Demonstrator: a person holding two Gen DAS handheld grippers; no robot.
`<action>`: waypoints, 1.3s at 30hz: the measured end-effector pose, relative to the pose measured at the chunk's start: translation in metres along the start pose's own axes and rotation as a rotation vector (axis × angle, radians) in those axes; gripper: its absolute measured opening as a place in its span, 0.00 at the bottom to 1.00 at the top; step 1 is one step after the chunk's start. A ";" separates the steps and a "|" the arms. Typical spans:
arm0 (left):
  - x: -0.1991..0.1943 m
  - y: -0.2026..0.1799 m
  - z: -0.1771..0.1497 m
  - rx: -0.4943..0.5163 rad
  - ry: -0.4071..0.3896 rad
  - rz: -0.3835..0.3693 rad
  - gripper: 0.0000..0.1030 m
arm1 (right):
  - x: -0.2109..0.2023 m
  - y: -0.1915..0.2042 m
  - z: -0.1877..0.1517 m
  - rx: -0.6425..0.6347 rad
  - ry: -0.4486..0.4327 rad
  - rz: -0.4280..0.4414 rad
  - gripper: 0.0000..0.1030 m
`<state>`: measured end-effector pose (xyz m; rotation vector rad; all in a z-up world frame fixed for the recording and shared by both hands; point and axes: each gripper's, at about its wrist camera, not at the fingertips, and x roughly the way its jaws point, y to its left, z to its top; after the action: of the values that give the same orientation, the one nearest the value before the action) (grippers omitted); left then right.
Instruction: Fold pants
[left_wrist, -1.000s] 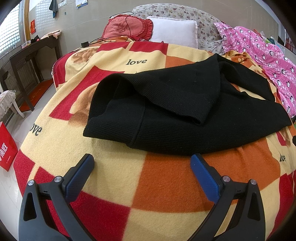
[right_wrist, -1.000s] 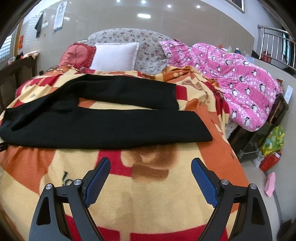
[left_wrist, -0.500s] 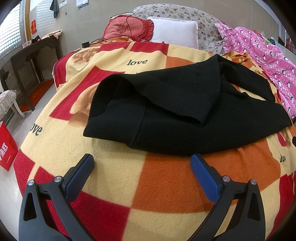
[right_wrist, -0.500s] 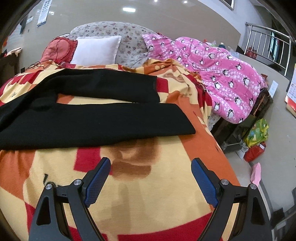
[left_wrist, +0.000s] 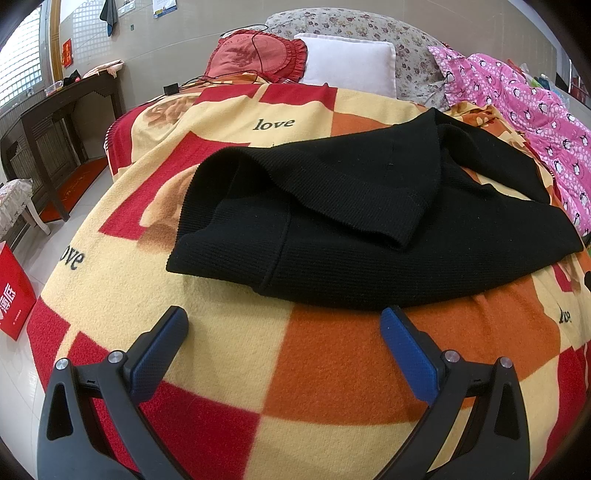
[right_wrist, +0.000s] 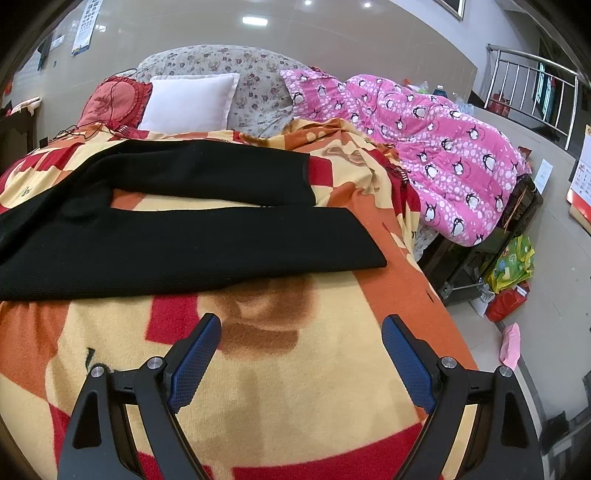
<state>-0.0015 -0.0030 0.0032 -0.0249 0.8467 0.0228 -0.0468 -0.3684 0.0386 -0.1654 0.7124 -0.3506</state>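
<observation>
Black ribbed pants (left_wrist: 351, 221) lie across a red, orange and yellow checked blanket (left_wrist: 229, 321) on a bed. In the left wrist view the waist end is near, with a fold of fabric turned over on top. In the right wrist view the two legs (right_wrist: 207, 243) stretch to the right, the near leg's hem ending at mid-bed and the far leg lying behind it. My left gripper (left_wrist: 284, 325) is open and empty, just short of the waist edge. My right gripper (right_wrist: 301, 332) is open and empty, short of the near leg.
A white pillow (left_wrist: 347, 66), a red cushion (left_wrist: 255, 55) and a floral headboard stand at the bed's head. A pink penguin quilt (right_wrist: 424, 147) is heaped at the right. A dark desk (left_wrist: 55, 125) stands left of the bed. Bags (right_wrist: 509, 273) lie on the floor right.
The right gripper's view has swung to the right, so the pants' legs sit further left in it. The left gripper has barely moved. Both stay open.
</observation>
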 end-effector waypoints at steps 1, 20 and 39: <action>0.000 0.000 0.000 0.000 0.000 0.000 1.00 | 0.000 0.000 0.000 -0.001 0.000 -0.001 0.87; 0.000 0.000 0.000 0.000 -0.001 0.000 1.00 | 0.000 0.003 0.000 -0.008 0.001 0.065 0.87; 0.000 0.000 0.000 0.000 -0.002 0.000 1.00 | 0.014 -0.002 -0.001 0.012 0.058 0.164 0.87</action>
<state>-0.0018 -0.0030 0.0031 -0.0250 0.8445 0.0228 -0.0382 -0.3754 0.0300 -0.0854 0.7751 -0.2039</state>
